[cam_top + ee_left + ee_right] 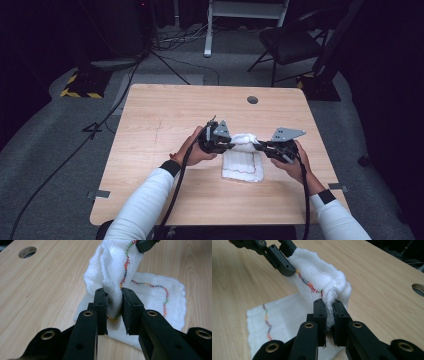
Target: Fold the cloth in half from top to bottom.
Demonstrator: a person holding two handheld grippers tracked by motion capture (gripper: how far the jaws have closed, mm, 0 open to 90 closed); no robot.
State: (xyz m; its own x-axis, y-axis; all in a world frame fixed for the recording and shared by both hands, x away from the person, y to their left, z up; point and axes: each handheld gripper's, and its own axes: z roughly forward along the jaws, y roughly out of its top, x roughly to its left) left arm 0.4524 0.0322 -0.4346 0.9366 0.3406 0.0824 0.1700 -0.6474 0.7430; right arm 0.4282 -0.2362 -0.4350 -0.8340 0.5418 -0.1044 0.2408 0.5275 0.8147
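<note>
A white cloth (pixel 243 159) with a multicoloured stitched line lies on the wooden table (pixel 165 115), its far edge lifted off the surface. My left gripper (pixel 231 145) is shut on the cloth's left far corner; in the left gripper view the cloth (pixel 117 277) is bunched between the jaws of the left gripper (pixel 114 302). My right gripper (pixel 258 145) is shut on the right far corner. In the right gripper view the right gripper (pixel 330 307) pinches the cloth (pixel 317 282), and the left gripper (pixel 287 266) holds the other end. The near half of the cloth rests flat.
A round cable hole (pixel 252 99) sits near the table's far edge. Beyond the table stand a black chair (pixel 295 42) and a white frame (pixel 240 15), with cables on the floor (pixel 75 150).
</note>
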